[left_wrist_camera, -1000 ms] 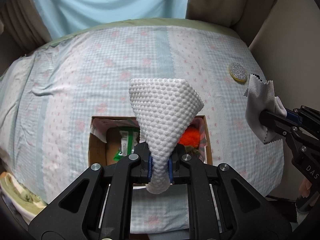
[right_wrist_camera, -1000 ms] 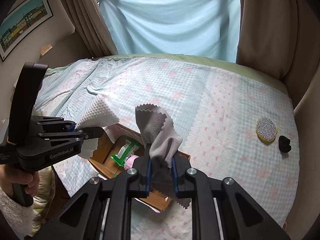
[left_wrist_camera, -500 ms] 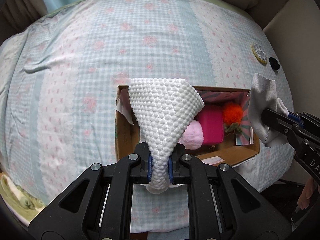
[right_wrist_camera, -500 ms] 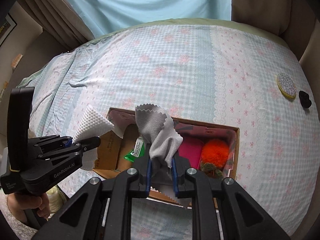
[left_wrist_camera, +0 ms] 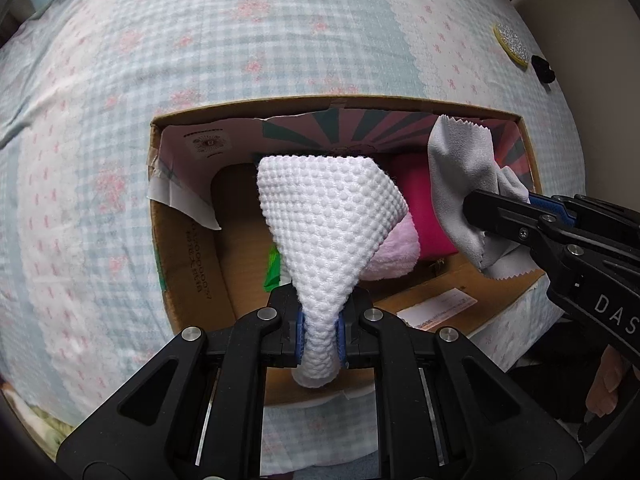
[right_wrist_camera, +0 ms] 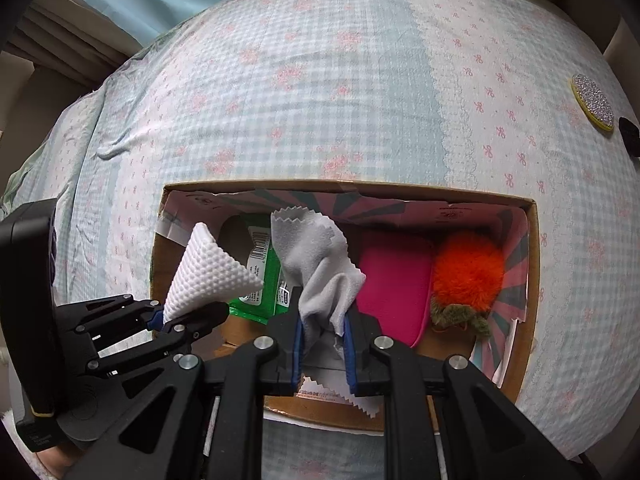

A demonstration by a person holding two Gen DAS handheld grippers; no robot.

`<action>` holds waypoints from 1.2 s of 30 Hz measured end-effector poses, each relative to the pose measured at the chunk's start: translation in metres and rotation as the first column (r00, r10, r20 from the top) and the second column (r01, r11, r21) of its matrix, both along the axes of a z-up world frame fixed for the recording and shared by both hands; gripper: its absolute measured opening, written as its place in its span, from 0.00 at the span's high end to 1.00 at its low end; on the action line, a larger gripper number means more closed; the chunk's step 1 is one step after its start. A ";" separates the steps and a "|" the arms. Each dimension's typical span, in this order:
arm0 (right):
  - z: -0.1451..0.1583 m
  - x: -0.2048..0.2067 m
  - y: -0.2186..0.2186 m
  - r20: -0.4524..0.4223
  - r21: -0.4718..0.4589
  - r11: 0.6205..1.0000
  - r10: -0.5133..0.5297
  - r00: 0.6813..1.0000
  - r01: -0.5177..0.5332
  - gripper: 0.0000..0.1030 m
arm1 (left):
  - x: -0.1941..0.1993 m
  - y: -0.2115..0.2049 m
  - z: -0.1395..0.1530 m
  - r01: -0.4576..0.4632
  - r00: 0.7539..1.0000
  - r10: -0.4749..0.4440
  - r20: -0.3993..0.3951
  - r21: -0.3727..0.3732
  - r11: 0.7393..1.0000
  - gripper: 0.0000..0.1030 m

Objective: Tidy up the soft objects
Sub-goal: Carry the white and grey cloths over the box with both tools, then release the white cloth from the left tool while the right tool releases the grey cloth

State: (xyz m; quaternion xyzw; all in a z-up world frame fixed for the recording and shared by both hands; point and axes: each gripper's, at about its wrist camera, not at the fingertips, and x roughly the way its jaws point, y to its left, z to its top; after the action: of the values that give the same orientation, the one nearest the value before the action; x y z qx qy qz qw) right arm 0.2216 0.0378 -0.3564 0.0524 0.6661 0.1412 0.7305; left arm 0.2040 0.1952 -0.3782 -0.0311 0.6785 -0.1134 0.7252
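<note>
Gingham bedspread (right_wrist_camera: pixel 360 80) under cardboard box (right_wrist_camera: pixel 528 280) — curtains (right_wrist_camera: pixel 60 40) behind.

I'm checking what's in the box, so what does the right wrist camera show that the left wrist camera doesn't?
Only the right wrist view shows the orange fluffy ball in the cardboard box.

Only the left wrist view shows the pale pink plush behind the white waffle cloth.

Both show the left gripper shut on the white waffle cloth, the right gripper shut on the grey cloth, the magenta pad and the glitter disc on the bedspread.
</note>
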 end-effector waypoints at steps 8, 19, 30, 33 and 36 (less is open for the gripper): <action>-0.009 0.020 -0.016 -0.034 0.028 0.998 -0.054 0.998 0.055 0.21 | 0.004 -0.011 0.007 0.049 0.999 -0.049 0.024 0.007 0.999 0.00; -0.005 0.009 -0.035 -0.016 0.013 0.997 -0.070 0.997 0.070 0.00 | -0.008 -0.013 0.010 0.037 0.998 -0.038 0.041 0.017 0.999 0.00; 0.032 -0.013 -0.039 0.068 0.055 0.997 -0.061 0.996 0.057 0.00 | -0.028 -0.010 0.046 0.004 0.994 -0.007 0.106 0.024 1.000 0.00; 0.051 -0.021 -0.042 0.082 0.036 0.998 -0.060 0.995 0.057 0.00 | -0.037 -0.010 0.064 -0.013 0.991 0.009 0.137 0.031 0.999 0.00; 0.080 -0.031 -0.050 0.143 -0.006 0.998 -0.063 0.988 0.065 0.00 | -0.045 -0.010 0.085 -0.033 0.986 0.028 0.166 0.029 0.999 0.00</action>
State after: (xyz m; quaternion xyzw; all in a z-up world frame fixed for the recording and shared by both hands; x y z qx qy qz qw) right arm 0.1909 -0.0124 -0.2765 0.0597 0.6110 0.1178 0.7806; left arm 0.1594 0.1848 -0.2928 -0.0206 0.6169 -0.0936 0.7812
